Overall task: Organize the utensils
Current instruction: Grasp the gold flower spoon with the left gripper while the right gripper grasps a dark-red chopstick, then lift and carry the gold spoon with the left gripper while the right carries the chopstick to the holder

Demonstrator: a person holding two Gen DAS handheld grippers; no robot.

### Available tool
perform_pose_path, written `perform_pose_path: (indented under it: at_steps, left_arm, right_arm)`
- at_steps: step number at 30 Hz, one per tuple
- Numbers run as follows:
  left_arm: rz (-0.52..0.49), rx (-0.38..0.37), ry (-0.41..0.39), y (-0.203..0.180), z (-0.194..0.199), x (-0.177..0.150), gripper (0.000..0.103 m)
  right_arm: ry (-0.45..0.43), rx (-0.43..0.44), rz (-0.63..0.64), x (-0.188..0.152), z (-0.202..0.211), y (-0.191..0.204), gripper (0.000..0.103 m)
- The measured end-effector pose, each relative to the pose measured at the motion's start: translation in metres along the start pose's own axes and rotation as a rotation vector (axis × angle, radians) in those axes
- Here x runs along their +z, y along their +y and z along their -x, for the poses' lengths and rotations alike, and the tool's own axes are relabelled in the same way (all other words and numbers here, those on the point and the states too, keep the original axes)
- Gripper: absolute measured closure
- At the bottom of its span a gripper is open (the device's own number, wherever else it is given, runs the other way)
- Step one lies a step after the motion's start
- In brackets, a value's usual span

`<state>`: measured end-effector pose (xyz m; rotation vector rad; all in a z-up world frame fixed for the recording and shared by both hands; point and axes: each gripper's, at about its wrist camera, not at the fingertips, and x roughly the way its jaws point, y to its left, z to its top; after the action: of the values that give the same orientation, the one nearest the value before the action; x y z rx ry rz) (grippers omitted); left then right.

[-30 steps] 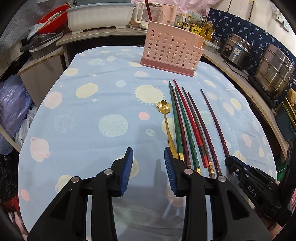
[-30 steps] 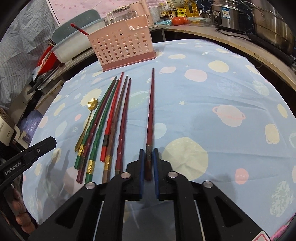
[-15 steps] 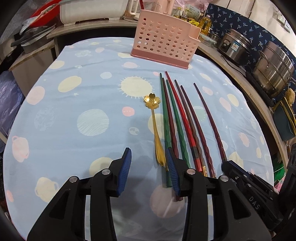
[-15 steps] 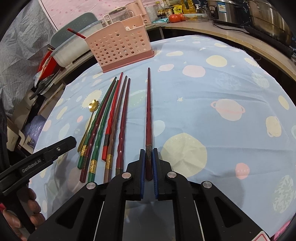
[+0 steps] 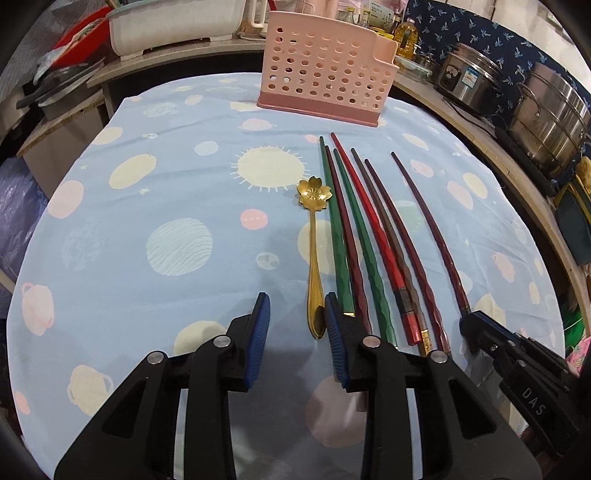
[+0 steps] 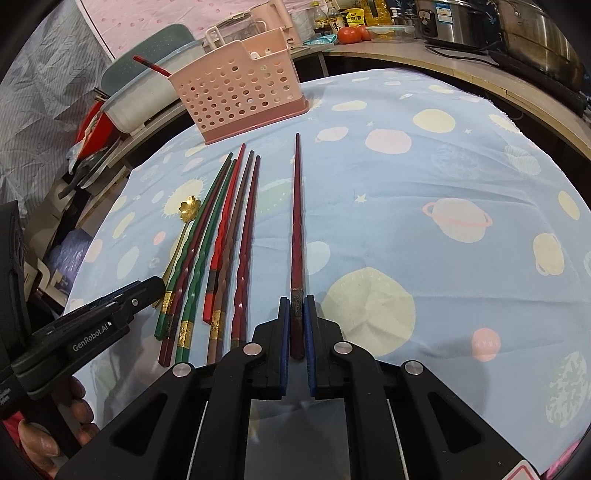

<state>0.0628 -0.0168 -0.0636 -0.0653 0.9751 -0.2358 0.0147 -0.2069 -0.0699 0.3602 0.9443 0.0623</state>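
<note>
A pink perforated utensil basket stands at the far side of the blue tablecloth. Several chopsticks, green, red and dark red, lie side by side. A gold flower-headed spoon lies left of them. My left gripper is open, its right finger next to the spoon's handle end. My right gripper is shut on the thick end of a separate dark red chopstick, which points toward the basket.
A white tub and a red item sit on a shelf beyond the table. Steel pots and a cooker stand on the counter at right. Bottles and tomatoes are behind the basket. The cloth covers a table.
My left gripper has moved forward and right, so its right finger is now beside the spoon's handle. My right gripper stays shut on the dark red chopstick, nearly unmoved.
</note>
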Motion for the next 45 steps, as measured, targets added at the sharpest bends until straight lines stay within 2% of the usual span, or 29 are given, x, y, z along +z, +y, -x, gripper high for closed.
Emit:
perform_pose_path:
  at_steps: [3, 6, 12, 27, 45]
  left_arm:
    - [-0.002, 0.018, -0.007, 0.001, 0.0, -0.001, 0.085]
    - [0.015, 0.005, -0.005, 0.008, 0.001, -0.001, 0.095]
    - [0.031, -0.024, -0.005, 0.014, 0.005, -0.002, 0.1]
    - [0.063, -0.04, -0.066, 0.029, 0.042, 0.007, 0.102]
    - [0.049, -0.072, -0.231, 0.022, 0.103, 0.052, 0.103]
  right_arm:
    - [0.0, 0.001, 0.0, 0.0, 0.0, 0.0, 0.095]
    - [0.001, 0.001, 0.0, 0.0, 0.0, 0.0, 0.095]
    - [-0.001, 0.003, -0.002, 0.0, 0.001, 0.0, 0.095]
    - [-0.049, 0.035, -0.009, 0.003, 0.023, 0.003, 0.095]
    - [-0.254, 0.099, -0.024, 0.051, 0.096, 0.011, 0.095]
